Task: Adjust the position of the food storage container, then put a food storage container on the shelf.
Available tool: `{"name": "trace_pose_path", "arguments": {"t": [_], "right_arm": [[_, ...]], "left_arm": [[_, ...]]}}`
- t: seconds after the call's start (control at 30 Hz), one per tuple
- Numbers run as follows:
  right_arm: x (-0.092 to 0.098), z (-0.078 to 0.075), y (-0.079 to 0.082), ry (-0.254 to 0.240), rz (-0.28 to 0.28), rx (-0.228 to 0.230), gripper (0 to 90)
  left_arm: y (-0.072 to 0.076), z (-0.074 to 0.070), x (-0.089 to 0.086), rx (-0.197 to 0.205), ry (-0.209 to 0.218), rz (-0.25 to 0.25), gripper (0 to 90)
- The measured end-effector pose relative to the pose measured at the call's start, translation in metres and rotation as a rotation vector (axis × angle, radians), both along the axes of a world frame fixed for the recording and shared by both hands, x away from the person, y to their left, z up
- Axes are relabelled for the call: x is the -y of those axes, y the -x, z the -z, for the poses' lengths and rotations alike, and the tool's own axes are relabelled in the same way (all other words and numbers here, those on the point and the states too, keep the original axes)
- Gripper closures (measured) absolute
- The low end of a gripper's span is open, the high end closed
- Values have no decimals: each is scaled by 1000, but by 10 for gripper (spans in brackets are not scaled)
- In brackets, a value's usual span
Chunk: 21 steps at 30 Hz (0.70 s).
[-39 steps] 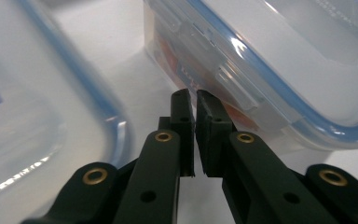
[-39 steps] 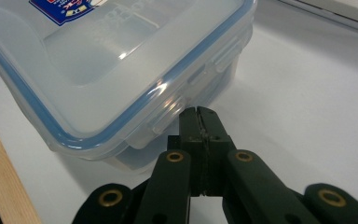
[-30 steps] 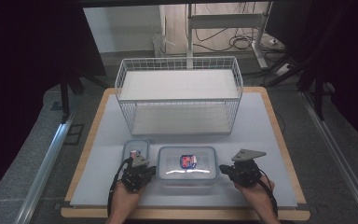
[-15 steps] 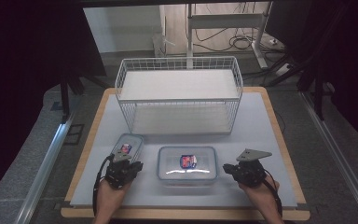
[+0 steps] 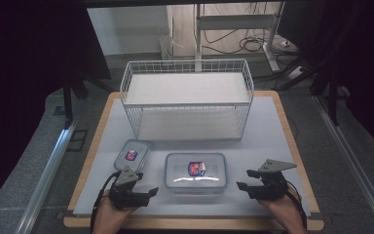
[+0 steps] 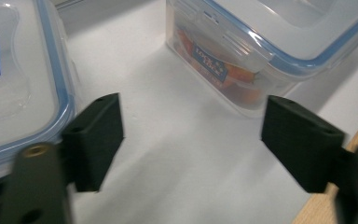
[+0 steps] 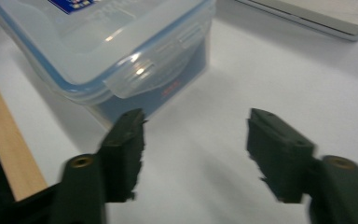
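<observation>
A red and blue sticker is seen on the lid of the big box (image 5: 195, 171), but its words are too small to be read from the high view. In the left gripper view, a blue label is seen through the clear wall of that box (image 6: 242, 51), and its letters are too blurred to be read. A sticker like it is stuck on the small box (image 5: 132, 155), which is set just to the left (near the front edge of the table (image 5: 282, 126)). A white wire basket (image 5: 187, 100) is placed behind both boxes.

The left gripper (image 5: 143, 194) is held wide, its jaws just opened, with nothing between them. The right gripper (image 5: 243, 184) is held wide too, just opened, with only bare table between its jaws.
</observation>
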State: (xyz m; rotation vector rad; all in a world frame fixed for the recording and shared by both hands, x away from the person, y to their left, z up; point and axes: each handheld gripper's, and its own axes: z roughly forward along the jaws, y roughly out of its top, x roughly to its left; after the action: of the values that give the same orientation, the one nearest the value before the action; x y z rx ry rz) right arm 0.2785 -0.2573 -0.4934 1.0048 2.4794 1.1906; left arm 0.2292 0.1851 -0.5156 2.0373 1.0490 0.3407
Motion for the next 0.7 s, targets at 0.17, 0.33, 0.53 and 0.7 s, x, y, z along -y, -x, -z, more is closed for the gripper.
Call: {"name": "trace_pose_path", "arguments": {"t": [0.17, 0.33, 0.53, 0.7], "right_arm": [[2, 1, -1, -3, 17, 10, 283], [2, 2, -2, -3, 24, 25, 192], [-1, 0, -2, -8, 21, -4, 159], [-3, -6, -2, -9, 6, 9, 142]], "left_arm": [[0, 0, 0, 2, -4, 2, 145], [1, 0, 1, 33, -24, 7, 117], [0, -1, -1, 68, 14, 25, 107], [-4, -6, 2, 4, 46, 28, 104]]}}
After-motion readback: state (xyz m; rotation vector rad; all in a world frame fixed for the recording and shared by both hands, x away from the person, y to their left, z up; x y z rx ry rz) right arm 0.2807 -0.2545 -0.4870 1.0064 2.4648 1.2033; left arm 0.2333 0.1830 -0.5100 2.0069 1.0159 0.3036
